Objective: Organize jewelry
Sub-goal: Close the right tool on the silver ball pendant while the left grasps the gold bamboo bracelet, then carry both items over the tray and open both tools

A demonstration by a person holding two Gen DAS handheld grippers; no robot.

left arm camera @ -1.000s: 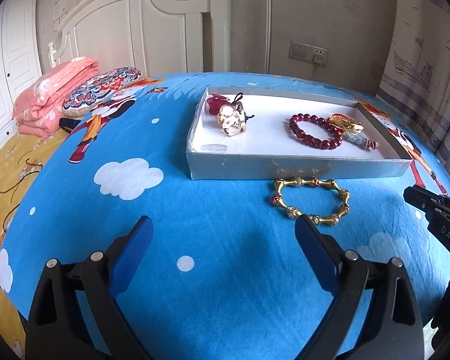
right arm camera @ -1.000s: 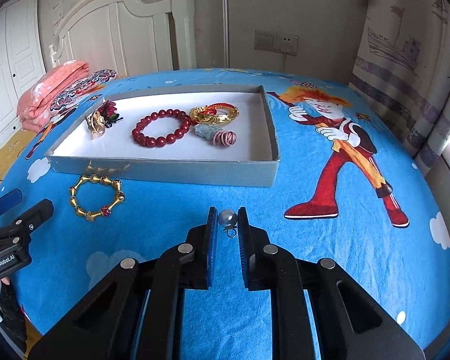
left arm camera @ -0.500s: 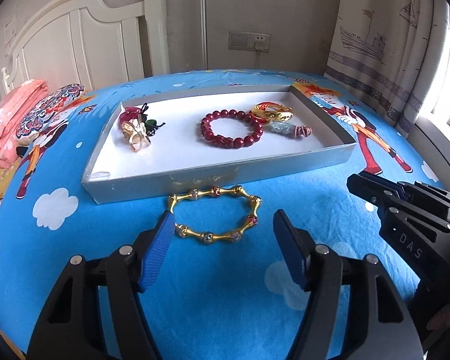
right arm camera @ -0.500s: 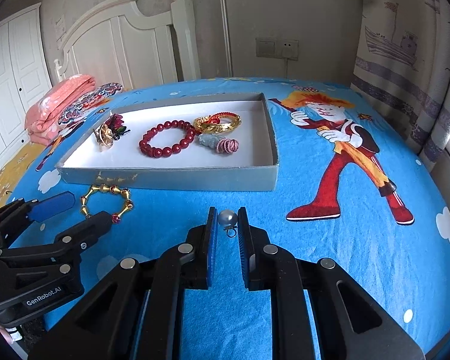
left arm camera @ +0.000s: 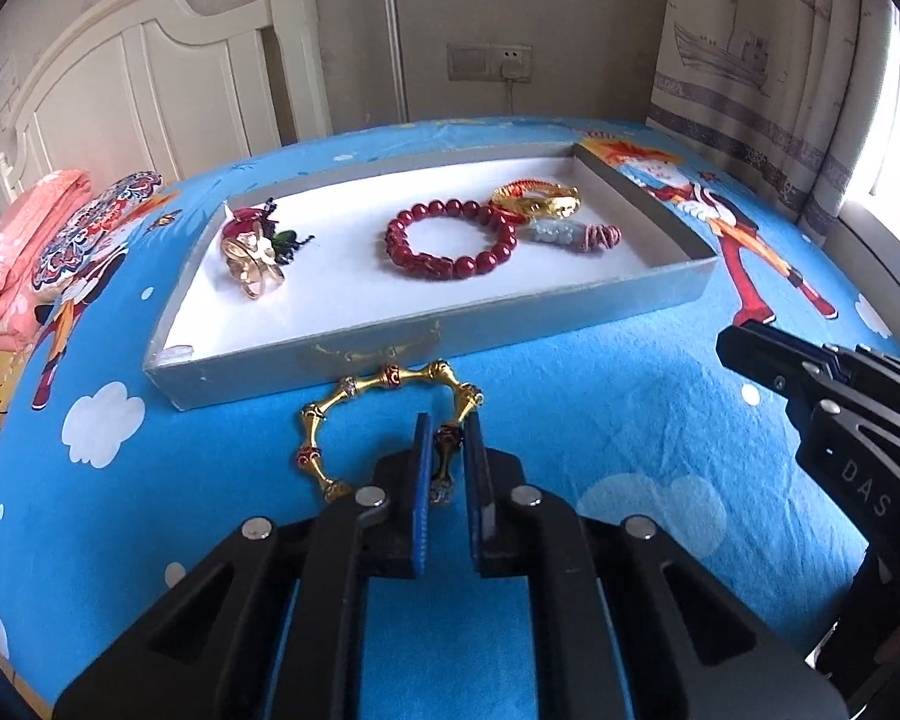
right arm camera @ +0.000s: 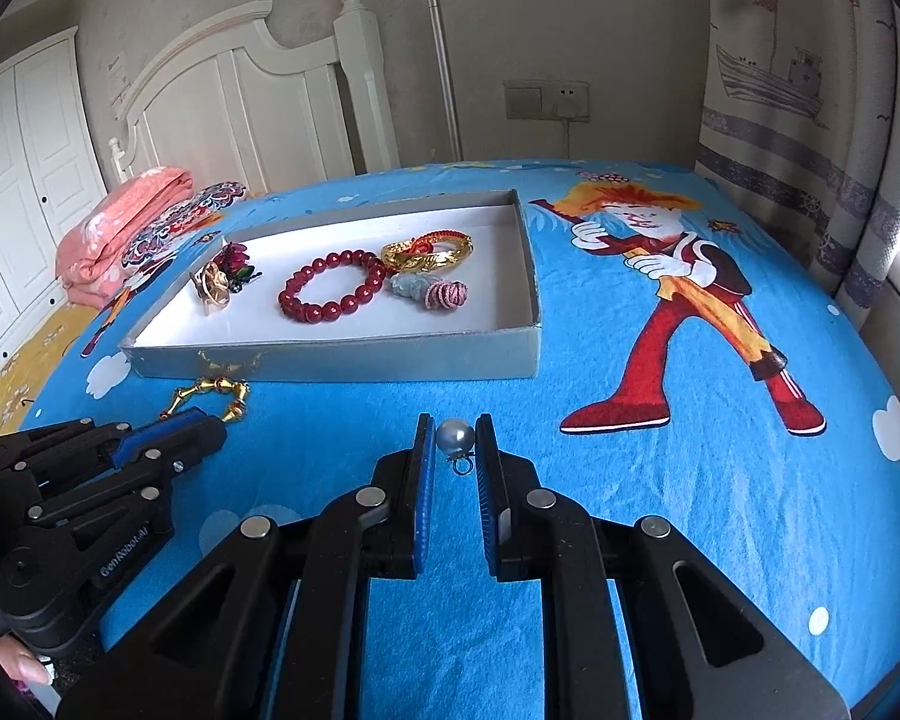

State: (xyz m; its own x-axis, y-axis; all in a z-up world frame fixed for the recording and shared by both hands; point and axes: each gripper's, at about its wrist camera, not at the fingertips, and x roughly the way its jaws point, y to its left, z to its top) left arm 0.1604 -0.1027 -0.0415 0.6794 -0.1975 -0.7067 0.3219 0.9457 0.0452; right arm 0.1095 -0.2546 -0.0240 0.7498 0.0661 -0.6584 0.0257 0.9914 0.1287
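Note:
A gold bamboo-link bracelet (left arm camera: 354, 399) lies on the blue bedspread just in front of the grey tray (left arm camera: 450, 330). My left gripper (left arm camera: 447, 450) is shut on the bracelet's right side; it also shows in the right wrist view (right arm camera: 168, 438). My right gripper (right arm camera: 455, 444) is shut on a grey pearl pendant (right arm camera: 455, 437), held above the bedspread near the tray's front wall (right arm camera: 390, 357). In the tray lie a red bead bracelet (left arm camera: 450, 240), a gold bangle (left arm camera: 537, 198), a jade charm (left arm camera: 570, 234) and a gold flower brooch (left arm camera: 252, 255).
The right gripper's body (left arm camera: 840, 420) shows at the left wrist view's right edge. Folded pink bedding (right arm camera: 120, 228) and a patterned pillow (right arm camera: 180, 222) lie at the far left by the white headboard (right arm camera: 258, 102). A curtain (right arm camera: 810, 120) hangs at the right.
My left gripper has moved forward over the gold bracelet and shut on its right side. My right gripper still holds the pearl pendant, nearly unmoved.

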